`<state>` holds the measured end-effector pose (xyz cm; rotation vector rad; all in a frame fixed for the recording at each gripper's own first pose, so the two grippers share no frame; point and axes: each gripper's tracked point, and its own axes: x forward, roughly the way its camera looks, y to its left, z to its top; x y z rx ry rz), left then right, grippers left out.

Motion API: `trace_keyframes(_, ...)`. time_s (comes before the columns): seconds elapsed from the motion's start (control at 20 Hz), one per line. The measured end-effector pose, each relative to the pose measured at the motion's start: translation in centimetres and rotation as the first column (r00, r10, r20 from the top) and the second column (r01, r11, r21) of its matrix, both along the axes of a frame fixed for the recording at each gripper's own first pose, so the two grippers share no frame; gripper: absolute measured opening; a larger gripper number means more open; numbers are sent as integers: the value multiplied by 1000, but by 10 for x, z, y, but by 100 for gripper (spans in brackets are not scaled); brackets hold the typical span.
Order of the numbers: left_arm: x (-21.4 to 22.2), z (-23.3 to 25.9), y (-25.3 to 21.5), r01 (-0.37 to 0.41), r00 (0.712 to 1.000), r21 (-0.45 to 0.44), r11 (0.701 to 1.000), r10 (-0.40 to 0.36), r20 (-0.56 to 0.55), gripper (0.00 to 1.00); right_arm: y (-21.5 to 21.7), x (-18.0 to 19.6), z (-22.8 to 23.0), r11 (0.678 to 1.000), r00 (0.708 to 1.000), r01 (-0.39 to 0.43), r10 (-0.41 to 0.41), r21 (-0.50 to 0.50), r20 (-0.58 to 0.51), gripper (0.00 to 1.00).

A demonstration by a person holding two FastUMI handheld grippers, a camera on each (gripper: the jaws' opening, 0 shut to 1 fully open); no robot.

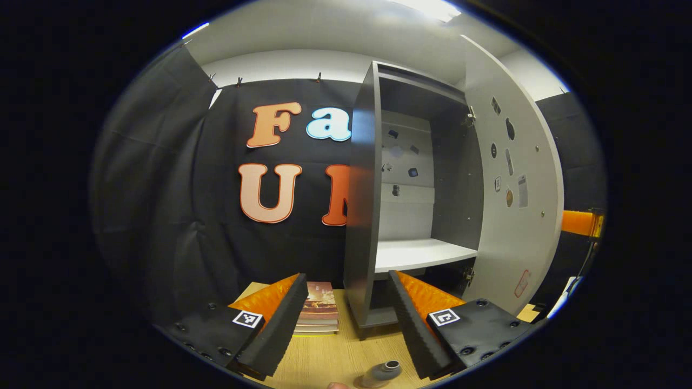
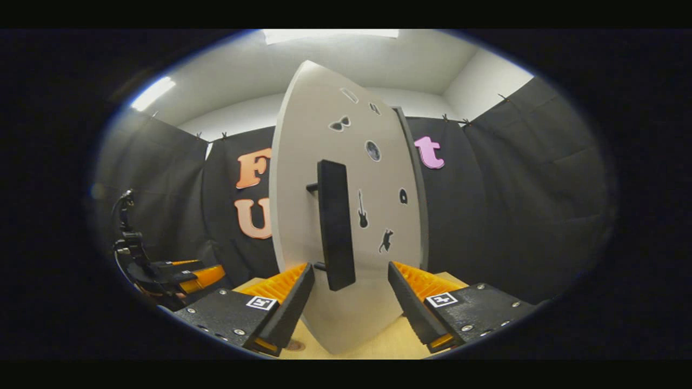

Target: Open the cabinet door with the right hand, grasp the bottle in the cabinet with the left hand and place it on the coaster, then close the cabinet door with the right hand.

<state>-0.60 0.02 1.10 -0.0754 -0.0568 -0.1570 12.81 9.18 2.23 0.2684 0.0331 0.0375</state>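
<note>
The tall grey cabinet [image 1: 373, 216] stands on the light wood-grain desk [image 1: 335, 356] toward its far edge, with the pale shelf [image 1: 421, 253] inside bare of any bottle. The white cabinet door [image 1: 513, 216], carrying small dark stickers, is swung wide open; in the right gripper view its black bar handle [image 2: 335, 224] stands just ahead of the right gripper [image 2: 350, 289], whose jaws are spread and touch nothing. A stack of books [image 1: 320, 313] lies beside the cabinet base. The left gripper [image 1: 346, 302] also has its jaws spread and empty. The small grey bottle with a dark cap [image 1: 383, 373] stands at the near edge of the desk, below the left jaws; whether a coaster lies under it cannot be told. Judgement: opening and bottle transfer appear complete; closing the door remains.
</note>
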Motion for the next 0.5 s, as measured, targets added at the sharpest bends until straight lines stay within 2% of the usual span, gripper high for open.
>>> trace_keyframes(0.15,20,-1,21,43,999,7,999,-43,10,96,31,30,0,1000,1000,24,-24,10,-1,88)
trace_keyframes(0.2,25,0,27,54,998,4,999,-54,15,96,44,41,-3,1000,1000,25,-24,19,-8,86)
trace_keyframes(0.25,30,0,34,60,998,3,998,-60,12,95,54,51,-4,999,1000,28,-28,29,-9,90)
trace_keyframes(0.35,35,-3,46,56,998,-3,998,-56,6,96,68,75,-5,999,1000,22,-21,41,-18,90)
trace_keyframes(0.4,38,-3,51,52,999,-12,999,-52,5,96,76,87,-6,999,1000,13,-12,39,-24,94)
trace_keyframes(0.45,40,-4,54,49,999,-23,999,-49,3,96,82,97,-5,999,1000,6,-5,38,-31,90)
trace_keyframes(0.5,42,-5,56,41,999,-31,999,-41,0,96,88,106,-5,999,999,-6,7,36,-39,90)
